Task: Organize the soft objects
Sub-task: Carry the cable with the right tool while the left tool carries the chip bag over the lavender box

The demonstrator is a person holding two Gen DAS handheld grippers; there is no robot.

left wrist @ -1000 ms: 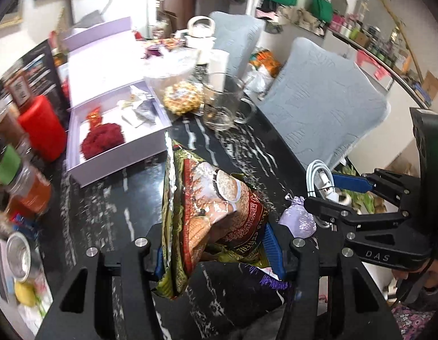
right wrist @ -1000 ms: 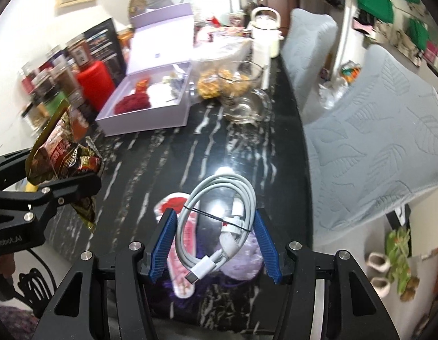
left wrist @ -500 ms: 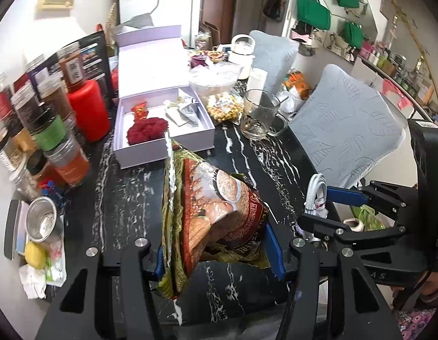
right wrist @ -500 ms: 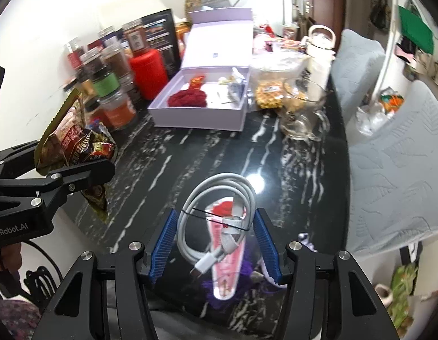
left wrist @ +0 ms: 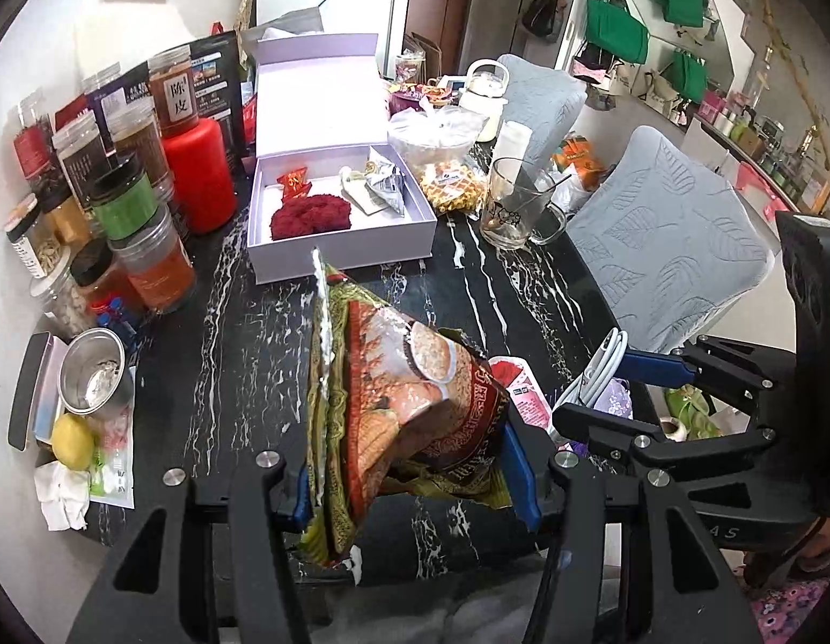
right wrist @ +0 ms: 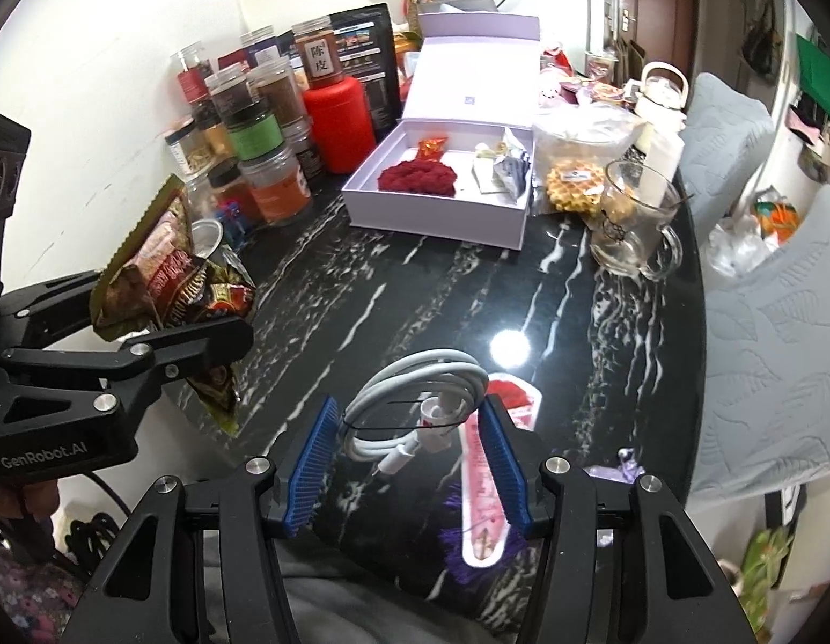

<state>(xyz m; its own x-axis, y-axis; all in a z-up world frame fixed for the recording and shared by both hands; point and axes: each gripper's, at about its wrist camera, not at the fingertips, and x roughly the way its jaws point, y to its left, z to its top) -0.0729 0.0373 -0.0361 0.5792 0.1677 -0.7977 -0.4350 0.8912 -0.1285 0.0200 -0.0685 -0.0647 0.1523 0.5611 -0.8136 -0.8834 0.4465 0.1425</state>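
Above the worktop point(right wrist: 415, 279), left tool point(left wrist: 409, 477) clenched a crumpled snack bag point(left wrist: 393, 408), right tool point(right wrist: 409, 456) a coiled cable point(right wrist: 420, 408); either could slip.

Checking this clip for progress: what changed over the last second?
Both hand-held grippers drew back from the open lavender box, bringing more of the table into view. No grip changed: left hand-held gripper holds the snack bag, right hand-held gripper the coiled white cable.
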